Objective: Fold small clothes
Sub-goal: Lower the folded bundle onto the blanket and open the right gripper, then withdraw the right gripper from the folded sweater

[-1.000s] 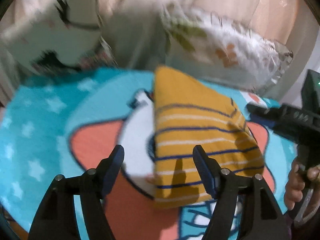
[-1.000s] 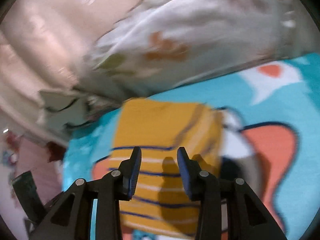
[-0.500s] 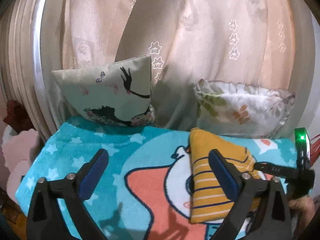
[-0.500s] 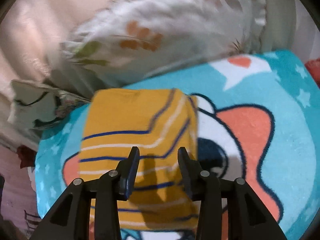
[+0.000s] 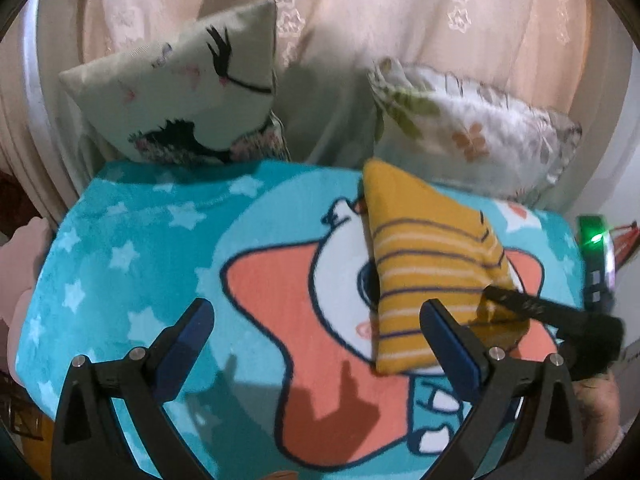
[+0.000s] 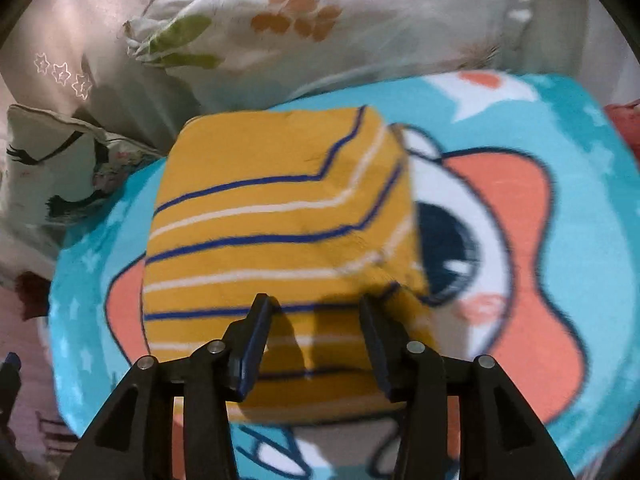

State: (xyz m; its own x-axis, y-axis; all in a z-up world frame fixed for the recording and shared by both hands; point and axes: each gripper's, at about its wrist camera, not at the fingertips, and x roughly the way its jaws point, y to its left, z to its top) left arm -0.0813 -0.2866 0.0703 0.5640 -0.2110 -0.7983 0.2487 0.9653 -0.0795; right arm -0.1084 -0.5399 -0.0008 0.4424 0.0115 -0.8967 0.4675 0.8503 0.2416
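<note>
A folded mustard-yellow garment with blue and white stripes (image 5: 432,264) lies on a turquoise cartoon blanket (image 5: 132,248). It also shows in the right wrist view (image 6: 272,220). My left gripper (image 5: 316,332) is open and empty, held above the blanket to the left of the garment. My right gripper (image 6: 314,320) is open and hovers low over the garment's near edge, holding nothing. It appears in the left wrist view (image 5: 532,304) at the right, reaching over the garment's near right corner.
A cream pillow with an eyelash print (image 5: 184,92) and a white floral pillow (image 5: 472,120) lean against a pale curtain (image 5: 360,12) behind the blanket. The blanket (image 6: 600,200) extends to the right of the garment. A red object (image 6: 624,120) lies at the far right.
The left gripper pulled back and up from the garment, then came a little closer. The right gripper moved in lower toward the garment's near edge and opened slightly wider.
</note>
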